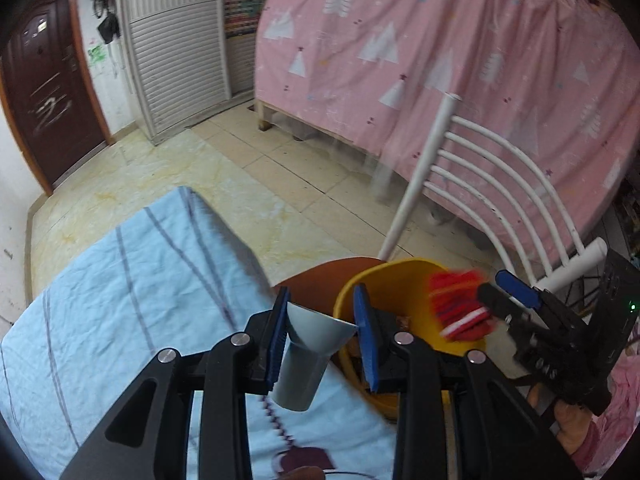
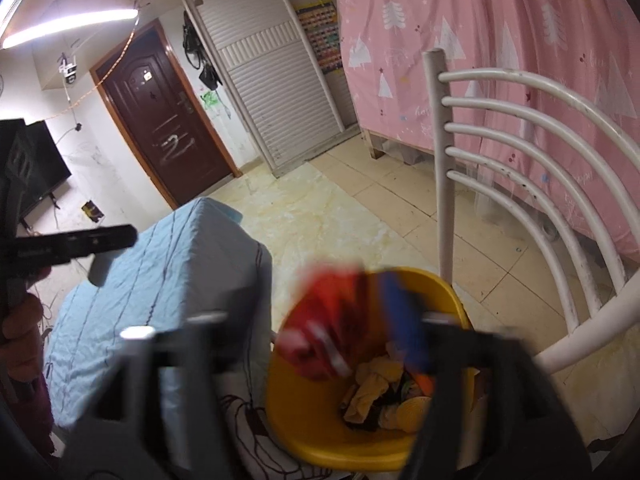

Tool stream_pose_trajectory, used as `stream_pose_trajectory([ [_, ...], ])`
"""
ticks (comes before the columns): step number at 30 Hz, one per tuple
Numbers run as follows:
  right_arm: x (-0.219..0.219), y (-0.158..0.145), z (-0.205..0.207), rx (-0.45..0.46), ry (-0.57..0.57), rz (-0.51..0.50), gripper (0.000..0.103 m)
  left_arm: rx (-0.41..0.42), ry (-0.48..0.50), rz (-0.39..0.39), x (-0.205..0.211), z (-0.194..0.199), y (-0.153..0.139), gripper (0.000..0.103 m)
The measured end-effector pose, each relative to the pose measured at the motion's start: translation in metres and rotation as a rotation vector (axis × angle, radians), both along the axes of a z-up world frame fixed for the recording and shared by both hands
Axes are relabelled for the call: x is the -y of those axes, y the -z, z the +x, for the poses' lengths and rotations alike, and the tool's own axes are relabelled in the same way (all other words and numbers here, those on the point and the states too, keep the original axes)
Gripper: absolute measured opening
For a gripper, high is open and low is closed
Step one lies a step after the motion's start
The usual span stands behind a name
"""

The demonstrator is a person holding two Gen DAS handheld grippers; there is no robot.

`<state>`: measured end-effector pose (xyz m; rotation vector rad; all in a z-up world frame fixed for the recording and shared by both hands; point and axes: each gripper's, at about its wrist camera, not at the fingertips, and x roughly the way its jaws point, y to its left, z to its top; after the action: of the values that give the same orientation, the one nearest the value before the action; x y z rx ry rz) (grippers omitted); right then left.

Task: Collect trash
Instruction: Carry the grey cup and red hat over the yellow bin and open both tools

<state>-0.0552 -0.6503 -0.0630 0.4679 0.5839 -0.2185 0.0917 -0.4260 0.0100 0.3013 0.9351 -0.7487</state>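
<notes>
My left gripper is shut on a grey paper cup, held mouth-up over the blue cloth beside the yellow bin. My right gripper holds a red wrapper over the bin's mouth. In the right wrist view the right gripper is motion-blurred; the red wrapper sits between its fingers above the yellow bin, which holds several crumpled scraps. The left gripper's finger shows at the left with the cup below it.
A table under a light blue striped cloth is at the left. A white chair back stands behind the bin, whose brown seat bears it. A pink curtain hangs behind. Tiled floor and a dark door lie beyond.
</notes>
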Motion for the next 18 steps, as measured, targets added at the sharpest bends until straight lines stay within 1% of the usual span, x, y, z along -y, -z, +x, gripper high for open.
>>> stream_pose_trajectory([
  [2, 0.003, -0.001, -0.005, 0.011, 0.012, -0.002, 0.075, -0.017, 0.027, -0.002, 0.015, -0.007, 0.004, 0.023],
  [5, 0.013, -0.007, -0.016, 0.045, 0.057, 0.000, 0.075, -0.051, 0.075, -0.028, 0.033, -0.017, 0.010, 0.023],
  [8, 0.023, -0.011, -0.026, 0.072, 0.095, 0.008, 0.075, -0.102, 0.138, -0.098, 0.044, -0.027, 0.014, 0.024],
  [10, 0.029, -0.012, -0.033, 0.088, 0.121, 0.018, 0.075, -0.133, 0.168, -0.135, 0.048, -0.030, 0.017, 0.031],
  [12, 0.033, -0.013, -0.037, 0.101, 0.140, 0.025, 0.075, -0.129, 0.173, -0.150, 0.050, -0.033, 0.017, 0.055],
  [14, 0.034, -0.013, -0.038, 0.107, 0.143, 0.031, 0.075, -0.121, 0.169, -0.146, 0.050, -0.036, 0.018, 0.058],
  [18, 0.032, -0.014, -0.032, 0.106, 0.126, 0.033, 0.075, -0.114, 0.150, -0.134, 0.046, -0.033, 0.017, 0.058],
])
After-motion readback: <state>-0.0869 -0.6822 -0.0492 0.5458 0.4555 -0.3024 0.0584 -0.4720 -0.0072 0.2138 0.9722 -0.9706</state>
